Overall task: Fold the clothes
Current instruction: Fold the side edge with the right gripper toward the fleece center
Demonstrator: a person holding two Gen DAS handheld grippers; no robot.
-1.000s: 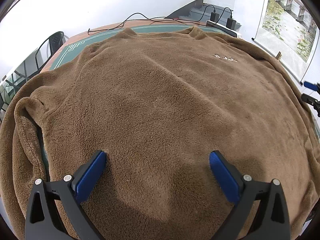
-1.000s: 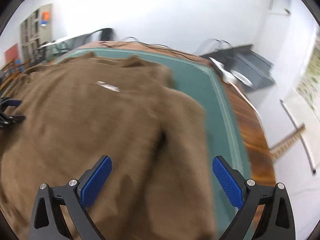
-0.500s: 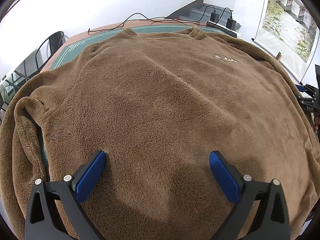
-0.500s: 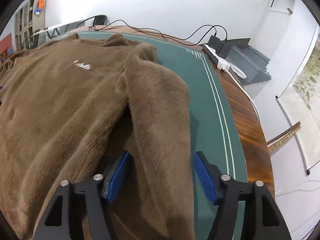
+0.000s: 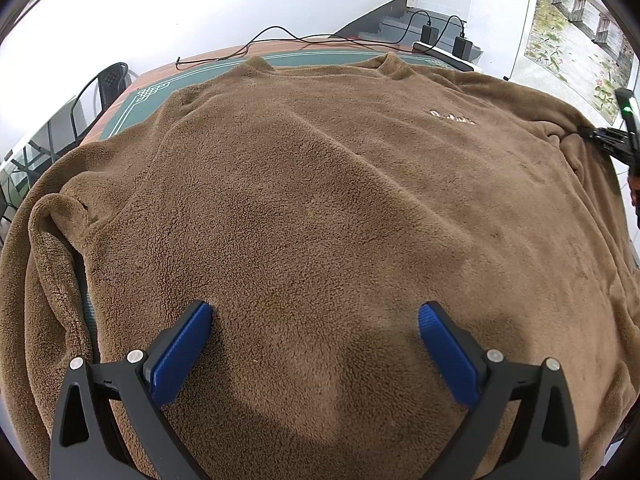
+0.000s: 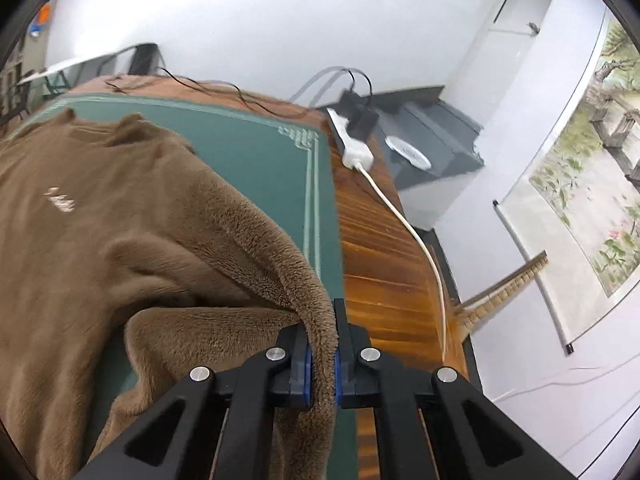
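Observation:
A brown fleece sweater [image 5: 320,200] lies spread front-up on a green table mat [image 5: 132,112], neckline at the far side. My left gripper [image 5: 314,320] is open, its blue pads resting on the sweater's lower body. My right gripper [image 6: 321,354] is shut on the sweater's right sleeve [image 6: 296,280] and holds it raised off the mat [image 6: 256,160]. The right gripper also shows in the left wrist view [image 5: 608,140] at the far right edge, gripping the sleeve. The left sleeve [image 5: 44,260] lies folded along the sweater's left side.
A white power strip [image 6: 352,144] with black chargers and cables lies on the wooden table edge [image 6: 384,272]. A black chair [image 5: 100,92] stands at the far left. A scroll painting [image 6: 580,184] hangs on the right wall.
My right gripper has closed on the right sleeve and lifted it, swinging rightward. My left gripper has stayed open in place.

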